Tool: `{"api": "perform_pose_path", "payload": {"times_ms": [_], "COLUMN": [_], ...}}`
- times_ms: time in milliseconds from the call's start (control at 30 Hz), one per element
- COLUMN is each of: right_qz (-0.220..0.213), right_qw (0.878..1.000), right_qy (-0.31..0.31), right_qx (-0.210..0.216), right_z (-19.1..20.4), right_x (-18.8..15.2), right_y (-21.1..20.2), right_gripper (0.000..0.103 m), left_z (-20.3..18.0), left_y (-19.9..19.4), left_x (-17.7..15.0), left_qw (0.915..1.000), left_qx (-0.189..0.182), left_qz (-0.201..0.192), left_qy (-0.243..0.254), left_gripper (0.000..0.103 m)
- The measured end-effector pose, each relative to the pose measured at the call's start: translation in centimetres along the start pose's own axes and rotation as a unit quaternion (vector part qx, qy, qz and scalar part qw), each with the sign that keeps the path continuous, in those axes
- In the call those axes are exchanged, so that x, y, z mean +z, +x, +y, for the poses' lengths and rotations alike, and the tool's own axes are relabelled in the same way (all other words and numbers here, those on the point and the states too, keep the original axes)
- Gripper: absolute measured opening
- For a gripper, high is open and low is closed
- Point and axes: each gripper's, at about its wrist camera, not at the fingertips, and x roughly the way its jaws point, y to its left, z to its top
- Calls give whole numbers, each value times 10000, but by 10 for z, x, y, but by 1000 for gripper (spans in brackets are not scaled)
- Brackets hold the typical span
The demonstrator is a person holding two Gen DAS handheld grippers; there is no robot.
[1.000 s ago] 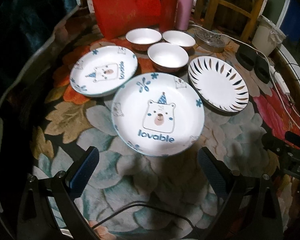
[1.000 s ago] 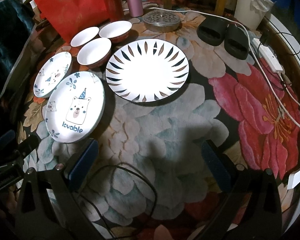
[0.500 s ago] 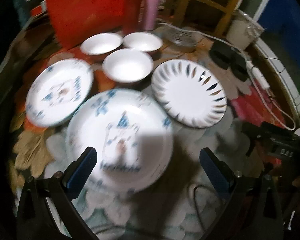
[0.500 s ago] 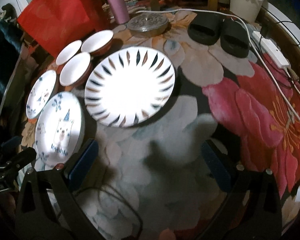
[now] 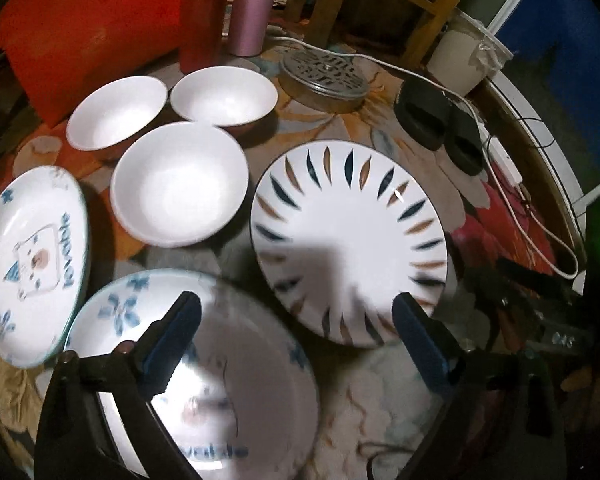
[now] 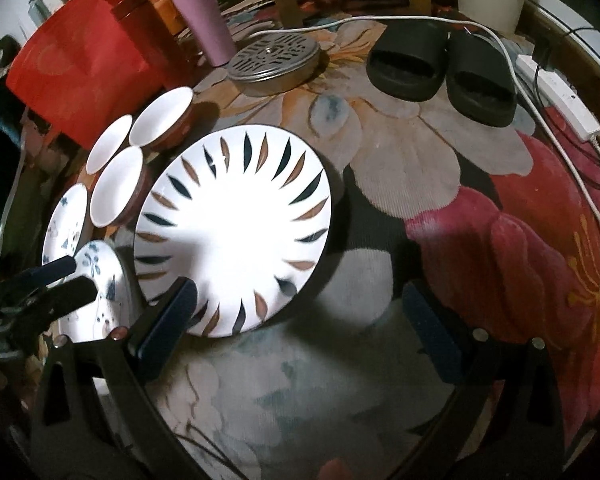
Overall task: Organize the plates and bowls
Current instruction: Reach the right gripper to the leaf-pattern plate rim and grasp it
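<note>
We tilt both grippers steeply down: left gripper (image 5: 296, 334) wide, just narrowing, nothing between; right gripper (image 6: 300, 316) wide, empty, over the leaf-pattern plate (image 6: 236, 232).

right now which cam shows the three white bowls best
The left wrist view: all three white bowls face the camera with open insides, clustered behind the bear plates. The right wrist view shows the bowls small, squeezed at the left edge beside the leaf-pattern plate.
</note>
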Motion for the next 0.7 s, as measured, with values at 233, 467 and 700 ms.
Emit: {"api": "perform_pose_path", "payload": {"times_ms": [233, 467, 700], "right_qz": [-135, -176, -141], "right_qw": [9998, 9997, 9998], "right_qy": [101, 121, 121], "right_qx": [85, 112, 89], "right_z": [-10, -15, -20], "right_x": [12, 18, 23], "right_y": [4, 9, 15], "right_gripper": [103, 103, 103], "left_z": [7, 7, 7], "left_y": [28, 44, 56], "left_x": [11, 14, 20], "left_qw": [9992, 9985, 9979], "left_qx": [-232, -194, 246], "left_qz": [258, 398, 409], "left_qy": [-221, -321, -434], "left_gripper": [80, 58, 50]}}
